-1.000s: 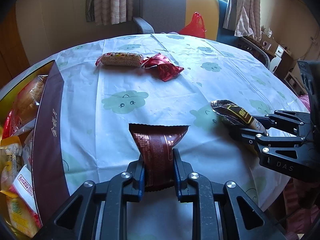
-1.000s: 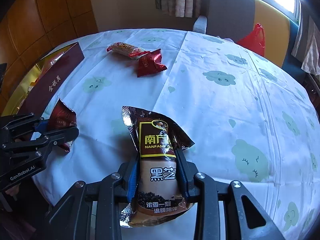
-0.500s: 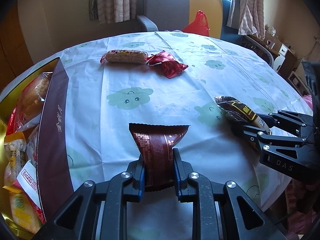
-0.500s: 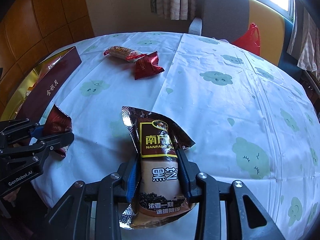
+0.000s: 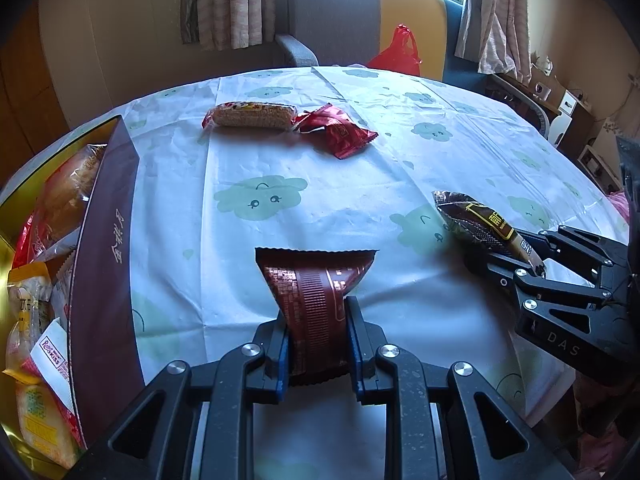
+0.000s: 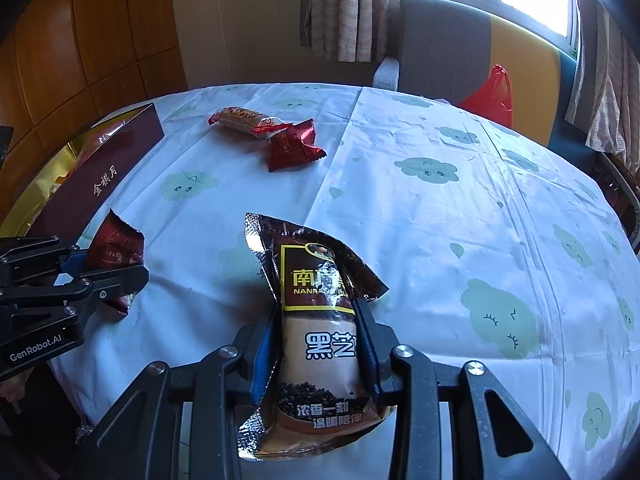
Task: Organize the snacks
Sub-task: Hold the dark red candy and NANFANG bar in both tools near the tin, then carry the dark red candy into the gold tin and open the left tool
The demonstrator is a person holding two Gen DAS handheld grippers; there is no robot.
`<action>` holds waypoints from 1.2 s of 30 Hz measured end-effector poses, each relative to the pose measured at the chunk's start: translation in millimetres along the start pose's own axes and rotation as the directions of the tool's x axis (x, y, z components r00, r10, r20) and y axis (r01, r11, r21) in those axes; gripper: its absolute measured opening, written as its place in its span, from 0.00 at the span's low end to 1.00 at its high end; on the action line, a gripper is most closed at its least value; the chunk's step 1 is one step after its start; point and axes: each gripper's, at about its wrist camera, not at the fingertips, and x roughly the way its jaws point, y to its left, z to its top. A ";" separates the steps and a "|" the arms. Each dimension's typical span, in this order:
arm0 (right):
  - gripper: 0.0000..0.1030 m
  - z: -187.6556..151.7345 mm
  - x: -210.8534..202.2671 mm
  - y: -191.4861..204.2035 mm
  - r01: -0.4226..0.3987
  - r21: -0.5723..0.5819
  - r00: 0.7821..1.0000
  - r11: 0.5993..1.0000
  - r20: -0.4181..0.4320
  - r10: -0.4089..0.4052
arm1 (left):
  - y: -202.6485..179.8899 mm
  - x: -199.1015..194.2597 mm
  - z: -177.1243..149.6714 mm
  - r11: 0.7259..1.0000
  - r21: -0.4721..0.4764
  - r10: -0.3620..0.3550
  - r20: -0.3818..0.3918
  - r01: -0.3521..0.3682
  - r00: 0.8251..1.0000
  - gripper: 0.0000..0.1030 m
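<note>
My left gripper (image 5: 318,312) is shut on a dark red snack packet (image 5: 316,284) and holds it above the table near its front edge. My right gripper (image 6: 320,320) is shut on a brown sesame snack packet (image 6: 320,320), also held above the table. Each gripper shows in the other's view: the right one (image 5: 532,256) with its brown packet (image 5: 480,224), the left one (image 6: 120,268) with its red packet (image 6: 114,246). A maroon snack box (image 5: 104,264) full of several snacks stands at the left. A wrapped cracker bar (image 5: 250,115) and a red packet (image 5: 340,134) lie at the far middle.
The round table has a white cloth with green cloud prints (image 5: 260,196). A grey and yellow armchair (image 5: 360,20) with a red plastic bag (image 5: 396,48) stands behind it. Curtains (image 6: 344,8) hang at the window. Wood panelling (image 6: 80,40) is at the far left.
Both grippers have drawn slightly back and up with their packets still held; the table appears a little farther. The snacks on the table have not moved.
</note>
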 end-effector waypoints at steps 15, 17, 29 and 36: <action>0.37 -2.9 -1.1 0.6 0.008 -0.007 0.999 1.000 0.034 -0.008 | -1.2 -1.4 0.8 1.000 0.002 0.012 0.006 -0.012 1.000 0.23; 0.37 -2.8 -1.2 0.7 0.010 -0.008 0.999 1.000 0.035 -0.009 | -1.5 -1.7 0.8 1.000 0.003 0.014 0.006 -0.014 1.000 0.23; 0.37 -3.4 -1.9 1.6 0.015 -0.014 0.999 1.000 0.041 -0.014 | -4.8 -6.5 3.4 1.000 0.007 0.015 0.005 -0.015 1.000 0.22; 0.37 -3.3 -1.6 1.8 0.016 -0.014 0.999 1.000 0.041 -0.015 | -5.7 -35.6 12.7 1.000 0.000 -0.025 0.065 0.025 0.998 0.22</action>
